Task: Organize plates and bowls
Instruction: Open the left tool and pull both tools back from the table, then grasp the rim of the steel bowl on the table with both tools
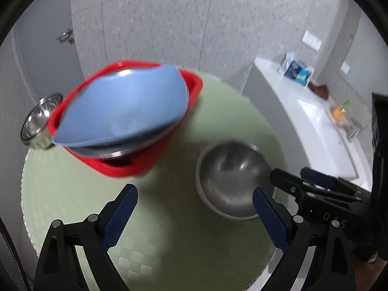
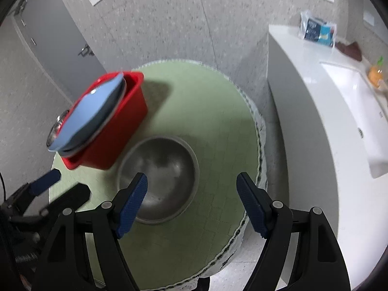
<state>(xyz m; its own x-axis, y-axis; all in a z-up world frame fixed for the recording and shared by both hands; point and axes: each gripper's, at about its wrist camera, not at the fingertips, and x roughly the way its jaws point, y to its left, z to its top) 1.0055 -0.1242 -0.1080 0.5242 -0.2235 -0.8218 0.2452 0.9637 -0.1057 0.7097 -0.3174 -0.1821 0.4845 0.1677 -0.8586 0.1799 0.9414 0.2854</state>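
Two steel bowls, one blue plate, one red tub on round green tabletop (image 2: 206, 101).

Large matte stainless-steel bowl (image 2: 158, 178) upright and empty at tabletop centre, just beside red rectangular plastic tub (image 2: 121, 131). Inside tub: tilted pale-blue plate (image 1: 123, 106) leaning on steel dish (image 1: 116, 154). Small shiny steel bowl (image 1: 40, 122) behind tub at tabletop edge. Left hand-held gripper (image 1: 194, 208) and right hand-held gripper (image 2: 191, 203) both spread apart, holding nothing.

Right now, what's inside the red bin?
In the red bin: a blue plate tilted on top, with a steel plate under it. Anything lower is covered.
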